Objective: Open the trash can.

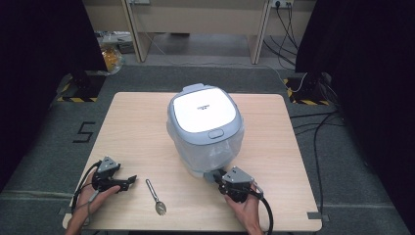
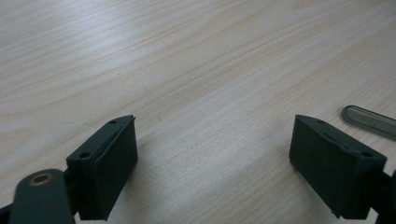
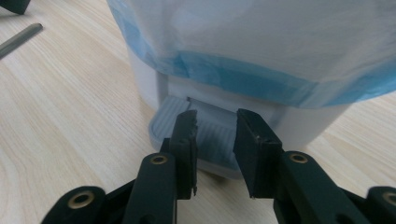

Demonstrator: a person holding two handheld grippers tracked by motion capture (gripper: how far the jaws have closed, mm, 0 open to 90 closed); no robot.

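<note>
We see a light wooden table (image 1: pixel 142 127) set on grey carpet. The biggest thing on it is a pedal bin (image 1: pixel 205 129) with a grey-rimmed white lid, standing upright near the middle of the tabletop. A translucent liner bag (image 1: pixel 222 149) with a blue edge hangs over the outside of the bin's body below the lid. In the right gripper view we look straight at the bin's foot, where a ribbed grey pedal (image 3: pixel 215 135) juts out just above the wood.

The right gripper (image 1: pixel 217 177) sits at the near side of the bin, held in the person's right hand (image 1: pixel 247 210). Its jaws point at the pedal and stand a narrow gap apart, with nothing clamped between them; in its own view the tips hover over the ribbed surface, and we cannot tell whether they touch it.

The left gripper (image 1: pixel 131 181) rests low over the near left part of the table in the person's left hand (image 1: pixel 95 196). We find its jaws spread wide, with bare wood between them and nothing gripped.

A small metal spoon (image 1: pixel 155 197) lies flat on the table between the two grippers, nearer the left one, its bowl toward the near edge. The tip of its handle shows just beyond the left gripper's far jaw in that gripper's view.
</note>
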